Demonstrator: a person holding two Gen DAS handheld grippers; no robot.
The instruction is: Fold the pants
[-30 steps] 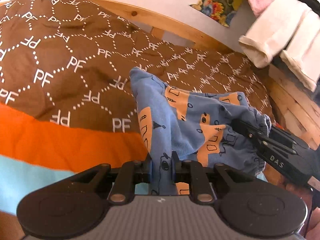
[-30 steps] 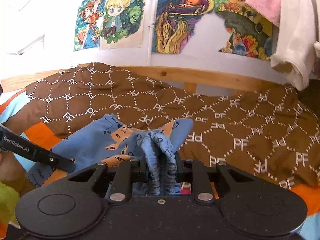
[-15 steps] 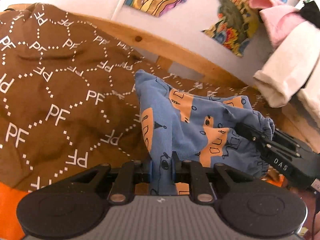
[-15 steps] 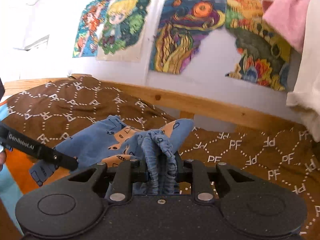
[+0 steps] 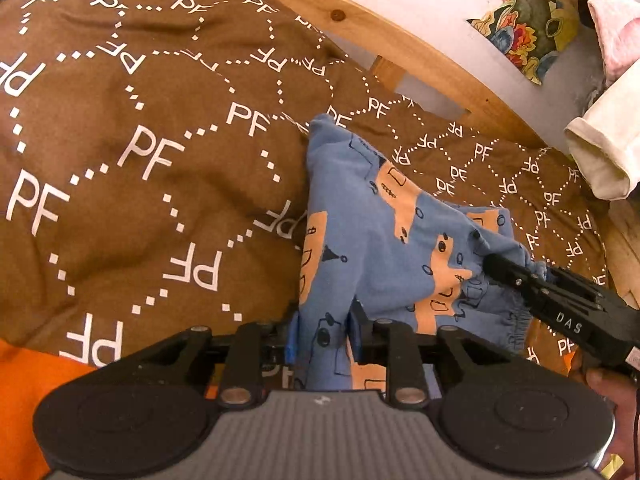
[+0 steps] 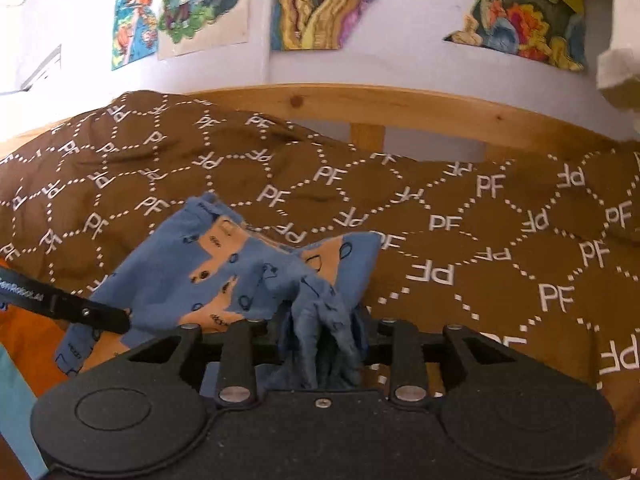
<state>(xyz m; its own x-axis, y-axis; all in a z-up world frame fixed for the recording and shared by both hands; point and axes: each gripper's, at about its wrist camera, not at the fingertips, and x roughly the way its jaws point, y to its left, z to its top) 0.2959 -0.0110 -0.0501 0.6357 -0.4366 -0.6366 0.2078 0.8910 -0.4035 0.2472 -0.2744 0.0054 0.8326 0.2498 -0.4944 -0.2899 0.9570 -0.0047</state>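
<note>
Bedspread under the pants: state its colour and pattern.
Brown bedspread with white dotted hexagons and "PF" letters; clearest in the right wrist view.

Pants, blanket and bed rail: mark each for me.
pants (image 5: pixel 384 240): left wrist view, on the blue cloth above the fingers.
blanket (image 6: pixel 500 240): right wrist view, on bare brown cloth right of the pants.
bed rail (image 6: pixel 360 100): right wrist view, on the wooden top bar.
</note>
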